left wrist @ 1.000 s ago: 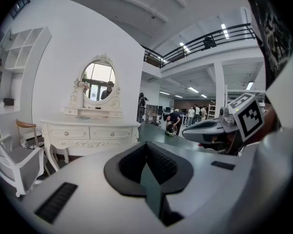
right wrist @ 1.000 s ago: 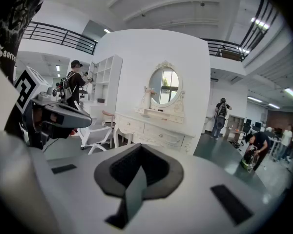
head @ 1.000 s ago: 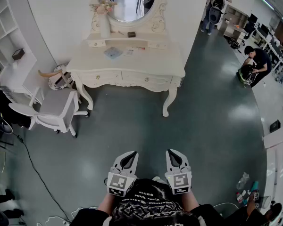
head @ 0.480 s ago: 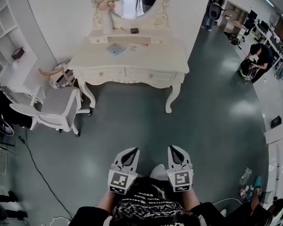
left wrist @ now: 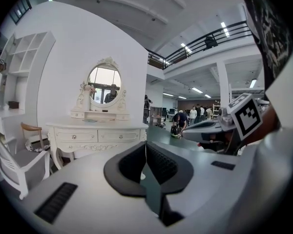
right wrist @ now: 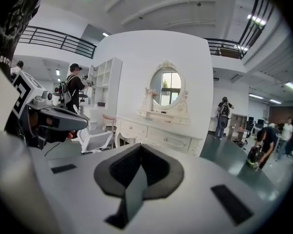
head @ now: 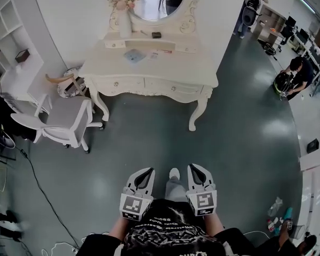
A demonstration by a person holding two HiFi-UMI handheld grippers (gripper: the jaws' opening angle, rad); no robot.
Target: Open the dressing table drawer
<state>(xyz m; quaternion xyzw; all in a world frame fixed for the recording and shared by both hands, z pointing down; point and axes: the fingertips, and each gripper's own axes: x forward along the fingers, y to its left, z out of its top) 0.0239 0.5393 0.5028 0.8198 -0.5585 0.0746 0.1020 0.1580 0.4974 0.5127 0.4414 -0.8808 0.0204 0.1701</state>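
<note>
White chair (head: 64,122): far left, near the table's left end.
Dressing table (head: 149,63): top centre, back against the white wall (head: 74,15), long axis running across the head view. Drawer fronts (head: 144,84): shut, set side by side along the near edge, facing the person.
Floor (head: 149,143): bare from table front to grippers, wider at right.
Left gripper (head: 148,172): bottom centre, jaws pressed together, nothing between, well apart from the table.
Right gripper (head: 193,168): alongside, jaws pressed together, empty, aimed tableward.
</note>
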